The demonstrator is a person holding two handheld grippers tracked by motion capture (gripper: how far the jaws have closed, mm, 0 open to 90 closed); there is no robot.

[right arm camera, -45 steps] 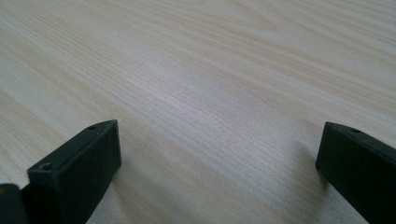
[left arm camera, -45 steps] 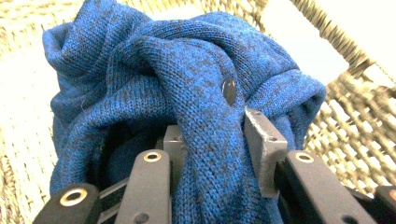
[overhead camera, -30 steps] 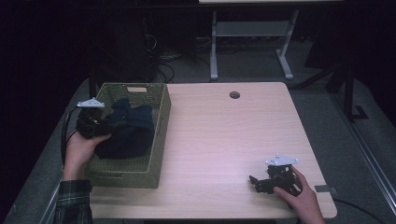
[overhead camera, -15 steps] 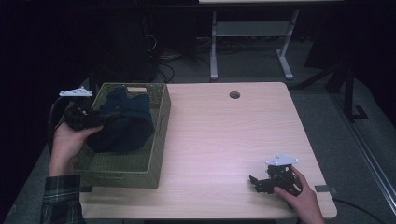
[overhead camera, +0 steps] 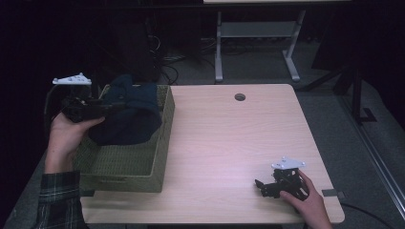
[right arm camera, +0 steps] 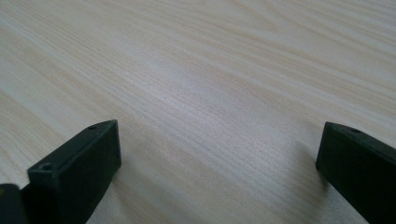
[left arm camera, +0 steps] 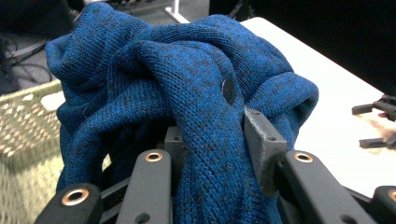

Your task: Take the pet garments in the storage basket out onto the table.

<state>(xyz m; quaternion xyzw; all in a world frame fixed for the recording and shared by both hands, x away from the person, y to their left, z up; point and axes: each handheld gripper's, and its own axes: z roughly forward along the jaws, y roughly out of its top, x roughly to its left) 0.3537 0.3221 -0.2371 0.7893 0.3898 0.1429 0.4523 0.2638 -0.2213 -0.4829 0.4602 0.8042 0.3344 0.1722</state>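
Left gripper (overhead camera: 102, 109), jaws clamping the blue sweater (overhead camera: 131, 117), is lifting it clear of the basket (overhead camera: 162, 143); right gripper (overhead camera: 267, 187) idling wide.

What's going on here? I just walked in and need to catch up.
A person is working at a wooden table with a claw in each hand. The left claw is shut on a bunched blue knitted sweater, holding it over the woven basket at the table's left end. The right claw rests open on the bare tabletop near the front right corner, holding nothing.
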